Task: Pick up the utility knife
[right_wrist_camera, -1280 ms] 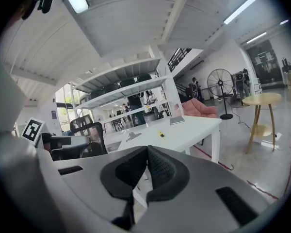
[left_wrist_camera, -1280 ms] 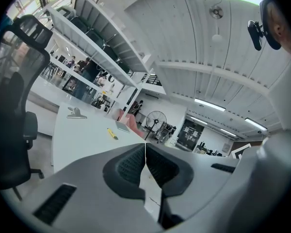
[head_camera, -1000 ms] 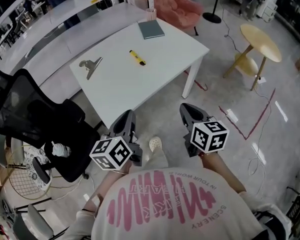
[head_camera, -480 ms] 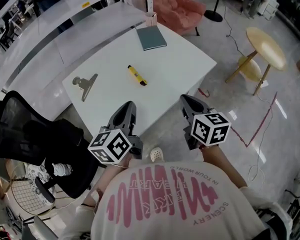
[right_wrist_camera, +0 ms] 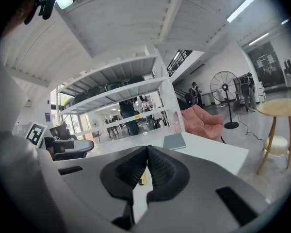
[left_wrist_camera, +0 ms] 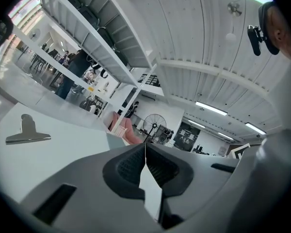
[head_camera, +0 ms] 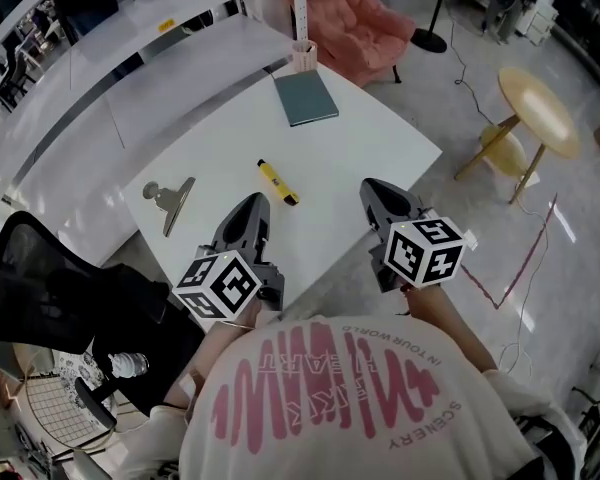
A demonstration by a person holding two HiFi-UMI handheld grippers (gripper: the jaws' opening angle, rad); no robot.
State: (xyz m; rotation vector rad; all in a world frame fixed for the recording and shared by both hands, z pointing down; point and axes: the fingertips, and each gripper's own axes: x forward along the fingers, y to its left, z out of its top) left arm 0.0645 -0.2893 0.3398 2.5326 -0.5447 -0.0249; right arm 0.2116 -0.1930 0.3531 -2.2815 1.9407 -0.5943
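**Position of item.** Seen from the near side of the white desk (head_camera: 370, 143). The utility knife (head_camera: 277, 183), a short yellow tool with a dark tip, lies flat near the middle of the desk top, at a slant to the near edge. It is untouched. It sits ahead of the left gripper (head_camera: 252, 206) and to that gripper's right. It sits ahead of the right gripper (head_camera: 370, 188) and to that gripper's left. Both grippers are over the desk's near edge, clear of the knife.

**Left gripper.** Its fingers (left_wrist_camera: 130, 165) are clenched together, tips meeting, with nothing between them.

**Right gripper.** Its fingers (right_wrist_camera: 161, 171) are likewise clenched and empty. In the right gripper view the knife shows as a yellow speck through the gap below the tips, which suggests this gripper is lined up on it.

**Posture.** Both grippers are carried side by side, about level, with the marker cubes toward the person's chest. This reads as a carrying posture, not a grasping one.

**Other items.** A metal binder clip (head_camera: 170, 200) lies left of the knife, well apart. A grey-green notebook (head_camera: 306, 98) lies toward the far corner. Neither obstructs the way in.

**Judgement.** The pick-up has not yet begun. Whichever gripper is used must spread its fingers before it descends, then span the knife's narrow body across its width.

**Risk.** The handle sits low on a smooth surface and may skid or slip out of a shallow pinch.
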